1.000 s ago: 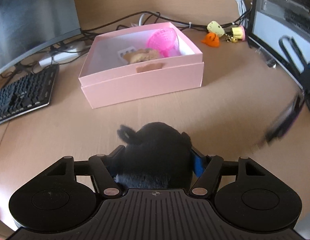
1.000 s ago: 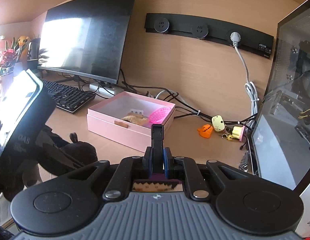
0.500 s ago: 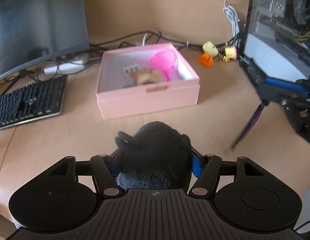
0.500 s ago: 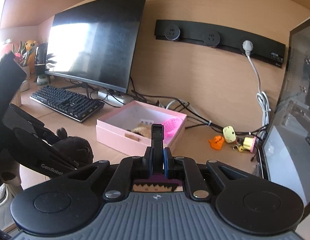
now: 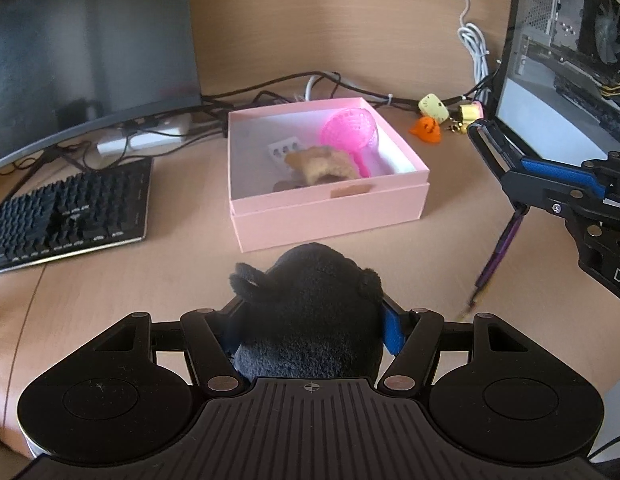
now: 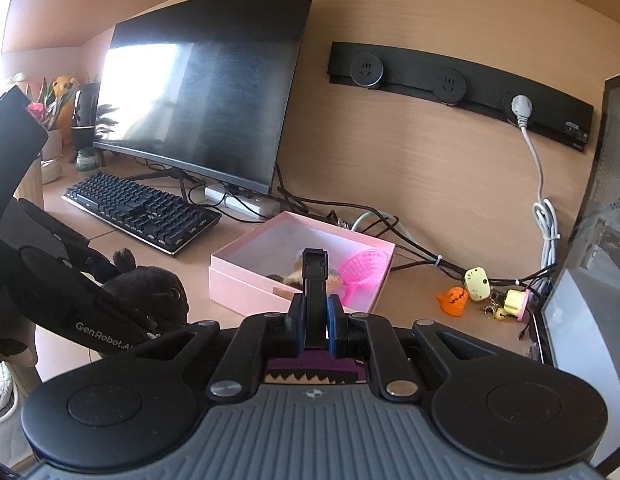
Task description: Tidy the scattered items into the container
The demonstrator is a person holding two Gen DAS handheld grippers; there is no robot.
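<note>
My left gripper (image 5: 310, 312) is shut on a black plush toy (image 5: 310, 304), held above the desk just in front of the open pink box (image 5: 330, 216). The box holds a pink mesh scoop (image 5: 350, 132), a tan fuzzy item (image 5: 322, 160) and a small white card (image 5: 283, 148). My right gripper (image 6: 314, 258) is shut on a thin purple comb (image 6: 316, 366). In the left wrist view that comb (image 5: 498, 256) hangs down from the right gripper (image 5: 484, 136), to the right of the box. The plush toy (image 6: 149, 292) and left gripper (image 6: 69, 292) show at the left of the right wrist view.
An orange pumpkin figure (image 5: 426, 130), a pale yellow charm (image 5: 433, 108) and a yellow-pink trinket (image 5: 470, 112) lie behind the box's right corner among cables. A keyboard (image 5: 69, 212) and monitor (image 5: 89, 40) stand at the left, a computer case (image 5: 570, 40) at the right.
Both grippers rose and moved with their loads. In the left wrist view the box shrank and shifted right. The right gripper with the comb came fully into view at the right.
</note>
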